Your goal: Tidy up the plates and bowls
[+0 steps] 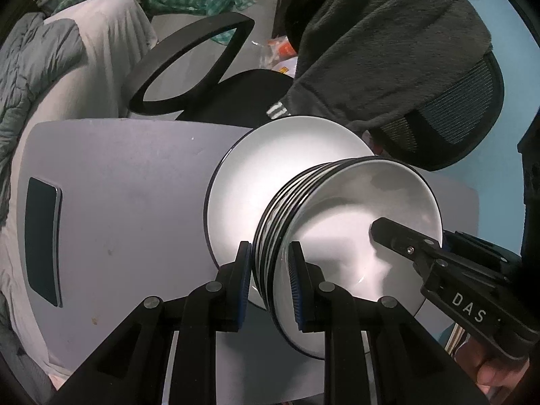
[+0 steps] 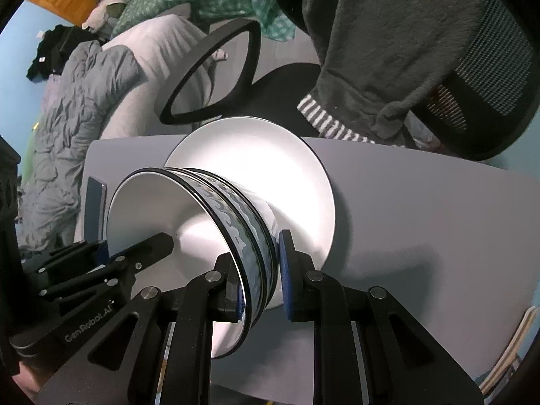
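Observation:
A stack of several white bowls (image 1: 354,216) with blue-grey patterned outsides and black rims sits just over a wide white plate (image 1: 287,165) on the grey table (image 1: 118,185). My left gripper (image 1: 270,280) is shut on the near rim of the stack, one pad inside the top bowl and one outside. In the right wrist view, my right gripper (image 2: 259,278) is shut on the opposite rim of the bowls (image 2: 152,209), above the plate (image 2: 256,148). Each view shows the other gripper's finger reaching into the top bowl. Whether the stack touches the plate I cannot tell.
A dark phone (image 1: 42,239) lies on the table's left part (image 2: 95,195). Behind the table stands a black office chair (image 1: 189,64) with a grey fleece garment (image 1: 388,50) draped over its back. A bed with grey and white bedding (image 2: 77,101) lies beyond.

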A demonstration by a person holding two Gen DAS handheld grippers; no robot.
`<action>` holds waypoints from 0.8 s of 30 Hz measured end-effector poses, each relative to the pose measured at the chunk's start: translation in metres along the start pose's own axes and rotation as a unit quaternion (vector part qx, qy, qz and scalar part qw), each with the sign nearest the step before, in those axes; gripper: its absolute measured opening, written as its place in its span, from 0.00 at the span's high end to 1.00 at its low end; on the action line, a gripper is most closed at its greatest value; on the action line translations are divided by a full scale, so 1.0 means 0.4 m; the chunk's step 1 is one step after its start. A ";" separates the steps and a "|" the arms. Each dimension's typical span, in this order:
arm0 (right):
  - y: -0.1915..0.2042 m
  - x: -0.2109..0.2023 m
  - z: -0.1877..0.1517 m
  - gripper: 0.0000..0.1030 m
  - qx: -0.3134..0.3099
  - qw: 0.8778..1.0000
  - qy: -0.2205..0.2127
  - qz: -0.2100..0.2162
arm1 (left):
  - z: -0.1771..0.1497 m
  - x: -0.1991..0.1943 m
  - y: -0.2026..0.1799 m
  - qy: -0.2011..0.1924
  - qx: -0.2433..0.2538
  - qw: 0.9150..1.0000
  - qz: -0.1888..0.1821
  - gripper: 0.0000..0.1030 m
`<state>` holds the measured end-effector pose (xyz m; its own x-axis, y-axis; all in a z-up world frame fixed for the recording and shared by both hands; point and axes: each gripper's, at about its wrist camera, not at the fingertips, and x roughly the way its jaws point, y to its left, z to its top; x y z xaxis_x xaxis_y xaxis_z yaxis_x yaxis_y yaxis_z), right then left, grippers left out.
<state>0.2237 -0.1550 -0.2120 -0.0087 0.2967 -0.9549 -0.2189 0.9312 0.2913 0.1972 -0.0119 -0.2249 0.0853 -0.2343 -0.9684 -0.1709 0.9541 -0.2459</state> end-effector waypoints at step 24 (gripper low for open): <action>0.014 -0.046 0.023 0.48 -0.049 0.995 -0.040 -0.075 | -0.031 -0.096 0.009 -0.083 0.012 0.995 0.056 0.52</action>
<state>0.2316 -0.1533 -0.1924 0.1087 0.1766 -0.9783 -0.3067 0.9420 0.1360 0.1811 -0.0017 -0.1891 0.2293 -0.0941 -0.9688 -0.1649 0.9772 -0.1340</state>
